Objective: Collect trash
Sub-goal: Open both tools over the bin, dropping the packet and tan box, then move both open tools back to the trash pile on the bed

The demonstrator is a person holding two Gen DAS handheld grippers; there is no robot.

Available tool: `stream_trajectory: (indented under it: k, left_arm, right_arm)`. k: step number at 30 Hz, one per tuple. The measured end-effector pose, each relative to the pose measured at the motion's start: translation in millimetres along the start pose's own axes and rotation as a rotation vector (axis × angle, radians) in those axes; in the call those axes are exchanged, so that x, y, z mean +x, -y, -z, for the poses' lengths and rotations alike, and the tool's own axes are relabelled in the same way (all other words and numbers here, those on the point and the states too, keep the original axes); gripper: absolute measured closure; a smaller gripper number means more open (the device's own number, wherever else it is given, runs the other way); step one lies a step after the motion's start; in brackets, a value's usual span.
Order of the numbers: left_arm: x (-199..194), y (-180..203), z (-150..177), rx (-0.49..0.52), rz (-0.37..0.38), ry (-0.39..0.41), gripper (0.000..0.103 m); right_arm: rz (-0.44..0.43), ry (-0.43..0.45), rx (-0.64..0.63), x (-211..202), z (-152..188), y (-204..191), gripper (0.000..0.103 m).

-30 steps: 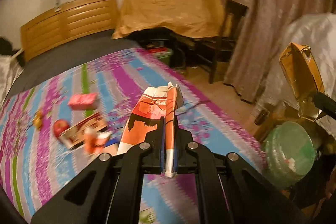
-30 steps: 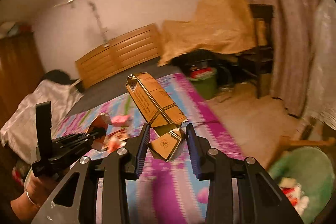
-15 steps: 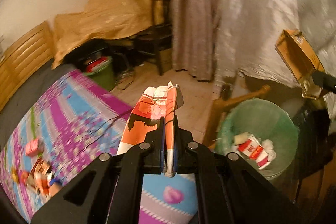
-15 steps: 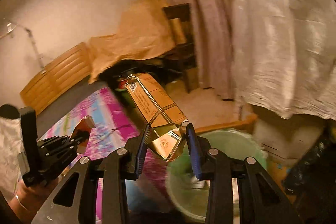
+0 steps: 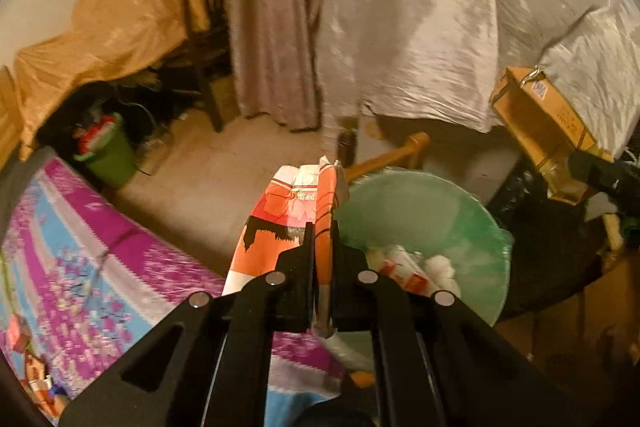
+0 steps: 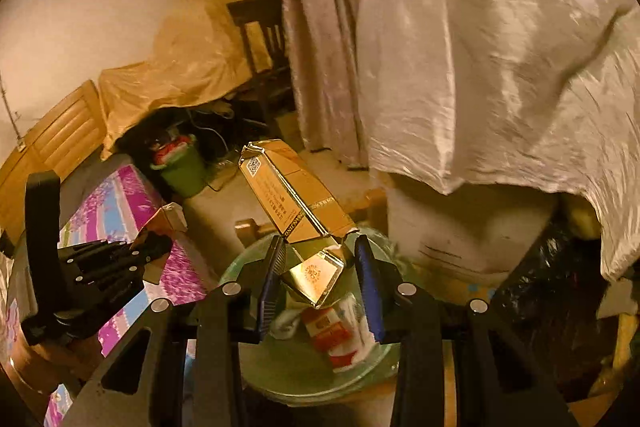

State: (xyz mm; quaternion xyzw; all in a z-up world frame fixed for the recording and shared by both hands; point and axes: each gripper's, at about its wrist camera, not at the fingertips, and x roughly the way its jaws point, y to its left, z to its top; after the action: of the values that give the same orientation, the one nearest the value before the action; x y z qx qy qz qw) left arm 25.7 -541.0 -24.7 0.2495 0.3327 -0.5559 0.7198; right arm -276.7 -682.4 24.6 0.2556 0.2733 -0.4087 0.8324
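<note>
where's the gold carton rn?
Right wrist view, centre: gold carton clamped in the right hand-held gripper, directly over the green trash bin.

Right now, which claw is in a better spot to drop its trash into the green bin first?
The right claw, probably. Its gold carton hangs right over the green bin. The left claw grips the orange carton near the bin's edge, partly above the bed.

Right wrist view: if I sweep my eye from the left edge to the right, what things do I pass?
The other gripper, the left gripper, holding a flattened carton → small green bin on the floor → dark wooden chair → brown box clamped in the right gripper → big white cloth-covered heap.
</note>
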Motion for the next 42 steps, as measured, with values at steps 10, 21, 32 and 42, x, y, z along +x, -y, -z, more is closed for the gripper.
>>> stream_trajectory:
  k: [10,21,32,42]
  left_arm:
    - [27.0,21.5,-3.6,0.001,0.179,-0.066,0.098]
    - [38.2,8.0,1.6,-0.051,0.152,-0.101,0.069]
    - [14.2,-32.1,23.9,-0.141,0.010,-0.051,0.069]
    - [-21.0,-93.0,74.2,-0.269,-0.246,0.009,0.058]
  right_arm:
    - [-0.035,-0.041,0.056,23.0,7.2,14.0,0.063]
    - [-0.040,-0.075,0.057,47.8,10.0,13.8,0.046]
    - [-0.035,-0.015,-0.017,42.3,18.2,-23.3,0.046]
    - [-0.002,0.185,-0.202,17.7,45.8,-113.6,0.045]
